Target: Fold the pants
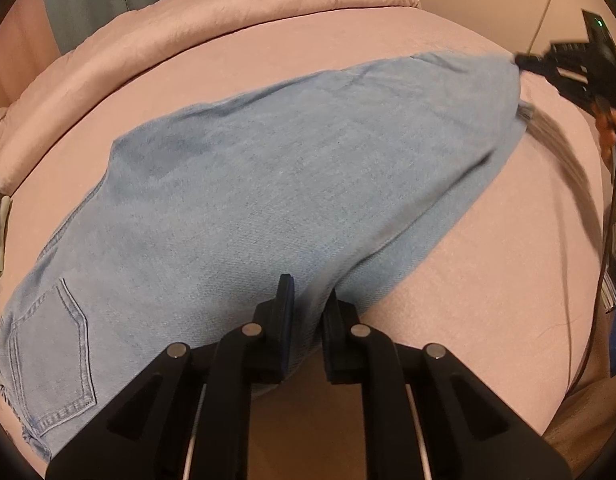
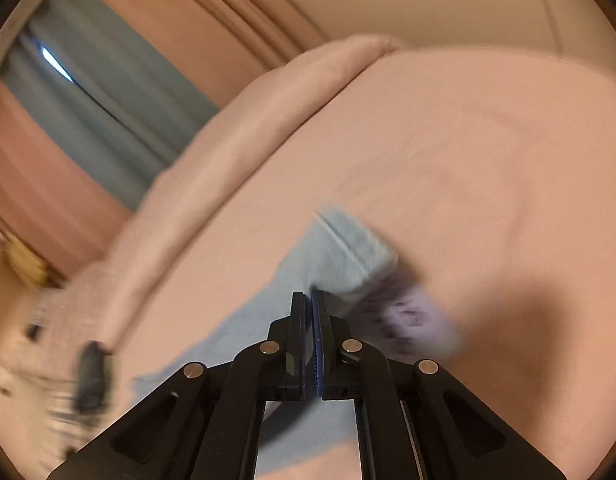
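Note:
Light blue jeans (image 1: 268, 184) lie folded lengthwise across a pink bed (image 1: 488, 280), back pocket (image 1: 56, 344) at the lower left, leg ends at the upper right. My left gripper (image 1: 310, 300) is shut on the near edge of the jeans, with denim bunched between its pads. My right gripper (image 1: 524, 62) is shut on the leg hem and holds it up off the bed. In the blurred right wrist view the right gripper (image 2: 311, 300) is closed on the jeans hem (image 2: 348, 248).
A rolled pink duvet (image 1: 188, 28) runs along the far side of the bed. Teal curtains (image 1: 88, 0) hang behind it. A dark cable (image 1: 588, 280) hangs at the right edge. The bed's near edge (image 1: 568, 400) drops off at lower right.

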{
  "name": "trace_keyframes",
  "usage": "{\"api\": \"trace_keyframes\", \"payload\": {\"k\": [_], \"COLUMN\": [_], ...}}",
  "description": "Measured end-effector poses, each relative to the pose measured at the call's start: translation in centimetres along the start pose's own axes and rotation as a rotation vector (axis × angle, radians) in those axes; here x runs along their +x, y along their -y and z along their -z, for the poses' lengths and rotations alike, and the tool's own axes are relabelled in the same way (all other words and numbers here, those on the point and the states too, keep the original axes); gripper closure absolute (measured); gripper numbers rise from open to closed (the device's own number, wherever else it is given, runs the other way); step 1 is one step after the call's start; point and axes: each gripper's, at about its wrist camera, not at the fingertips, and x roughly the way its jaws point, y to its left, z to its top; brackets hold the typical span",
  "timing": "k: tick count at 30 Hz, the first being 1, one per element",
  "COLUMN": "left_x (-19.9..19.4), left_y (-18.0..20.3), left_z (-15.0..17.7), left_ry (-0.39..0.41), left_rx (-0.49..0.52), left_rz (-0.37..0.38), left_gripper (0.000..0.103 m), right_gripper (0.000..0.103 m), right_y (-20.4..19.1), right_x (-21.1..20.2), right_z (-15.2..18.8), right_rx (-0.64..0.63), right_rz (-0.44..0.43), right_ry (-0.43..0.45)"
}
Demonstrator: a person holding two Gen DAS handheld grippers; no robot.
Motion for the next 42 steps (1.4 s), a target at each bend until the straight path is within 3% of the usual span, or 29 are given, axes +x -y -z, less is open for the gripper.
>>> {"api": "trace_keyframes", "payload": {"k": [2, 4, 7, 8, 9, 11, 15, 20, 22, 23, 26, 31, 34, 38, 40, 42], "left_x": [0.0, -0.1, 0.0, 0.1, 0.1, 0.1, 0.2, 0.2, 0.2, 0.2, -0.2, -1.6, -1.0, -0.7, -1.6, -3.1], "left_y": [0.0, 0.0, 0.1, 0.2, 0.2, 0.2, 0.3, 0.2, 0.1, 0.1, 0.3, 0.4, 0.5, 0.4, 0.1, -0.1], "left_z": [0.0, 0.0, 0.0, -0.1, -0.1, -0.1, -0.2, -0.4, -0.5, -0.4, -0.2, 0.2, 0.5, 0.4, 0.3, 0.3], "left_ry": [-0.001, -0.001, -0.002, -0.005, -0.005, -0.005, -0.006, -0.013, -0.010, -0.004, 0.020, 0.053, 0.027, 0.015, 0.022, 0.051], "left_rx": [0.004, 0.007, 0.014, 0.018, 0.019, 0.017, 0.012, 0.011, 0.001, -0.001, 0.007, 0.045, 0.072, 0.065, 0.048, 0.040], "left_rz": [0.002, 0.001, -0.007, -0.011, -0.014, -0.016, -0.020, -0.006, -0.004, -0.007, -0.017, -0.014, -0.002, -0.019, -0.004, 0.015], "left_gripper": [0.091, 0.091, 0.091, 0.091, 0.091, 0.090, 0.089, 0.090, 0.091, 0.092, 0.096, 0.097, 0.096, 0.093, 0.090, 0.085], "right_gripper": [0.098, 0.098, 0.097, 0.089, 0.074, 0.058, 0.058, 0.059, 0.075, 0.088, 0.096, 0.097, 0.097, 0.097, 0.092, 0.072], "right_y": [1.1, 3.4, 4.9, 5.0, 4.9, 5.0, 4.6, 5.3, 5.4, 5.6, 5.9, 5.6, 6.2, 6.0, 5.1, 4.0], "right_x": [0.4, 1.8, 0.9, 0.7, 0.7, 0.8, 1.8, 3.5, 3.8, 3.5, 2.6, -0.1, 1.3, 1.2, 0.3, -0.8], "right_z": [0.5, 1.4, 1.7, 1.6, 1.4, 1.3, 1.1, 0.3, 0.3, 0.3, 0.5, 1.1, 1.5, 1.5, 1.1, 0.9], "right_rx": [-0.007, 0.069, 0.099, 0.111, 0.122, 0.137, 0.147, 0.182, 0.174, 0.163, 0.168, 0.153, 0.159, 0.117, 0.065, 0.001], "right_rz": [0.080, 0.110, 0.104, 0.081, 0.041, -0.001, 0.029, -0.023, -0.010, 0.003, -0.033, -0.046, 0.012, 0.048, 0.101, 0.159], "right_ry": [-0.039, -0.151, -0.118, -0.116, -0.122, -0.135, -0.146, -0.167, -0.160, -0.156, -0.136, -0.113, -0.172, -0.173, -0.151, -0.110]}}
